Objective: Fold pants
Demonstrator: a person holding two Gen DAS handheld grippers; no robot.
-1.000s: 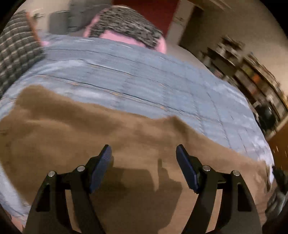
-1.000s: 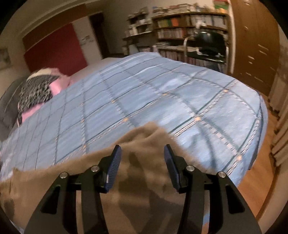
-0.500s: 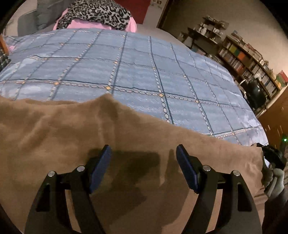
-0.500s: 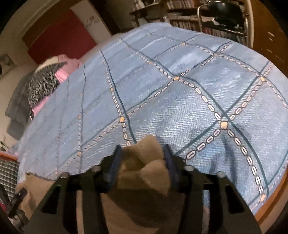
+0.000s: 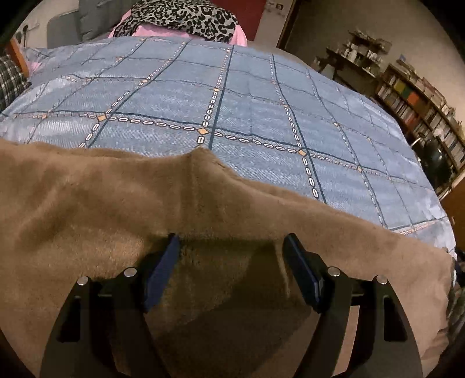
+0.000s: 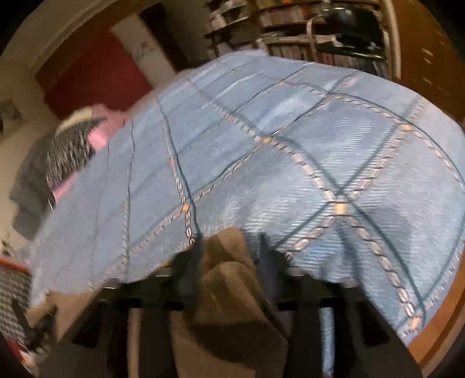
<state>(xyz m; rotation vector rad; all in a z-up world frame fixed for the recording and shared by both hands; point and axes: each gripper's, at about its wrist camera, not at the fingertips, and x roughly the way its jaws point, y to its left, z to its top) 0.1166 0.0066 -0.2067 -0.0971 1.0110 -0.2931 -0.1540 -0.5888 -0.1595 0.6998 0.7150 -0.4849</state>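
Note:
Brown fleecy pants [image 5: 101, 203] lie spread across the near part of a blue patterned bedcover [image 5: 247, 101]. My left gripper [image 5: 232, 237] hovers low over them, jaws wide and open, with flat cloth under and between the fingers; the left fingertip [image 5: 173, 237] touches a fold. In the blurred right wrist view a bunched end of the pants [image 6: 232, 290] stands between the fingers of my right gripper [image 6: 230, 245]. Its jaws are opening, and a gap shows beside the right finger.
A leopard-print and pink pillow [image 5: 186, 17] lies at the bed's far end. Bookshelves [image 5: 421, 99] and a dark chair [image 5: 436, 160] stand to the right. The bed's edge and a wooden floor [image 6: 441, 314] are close on the right.
My left gripper has sunk closer to the pants, jaws unchanged. My right gripper pinched the bunched end of the pants half a second ago and has now widened around it.

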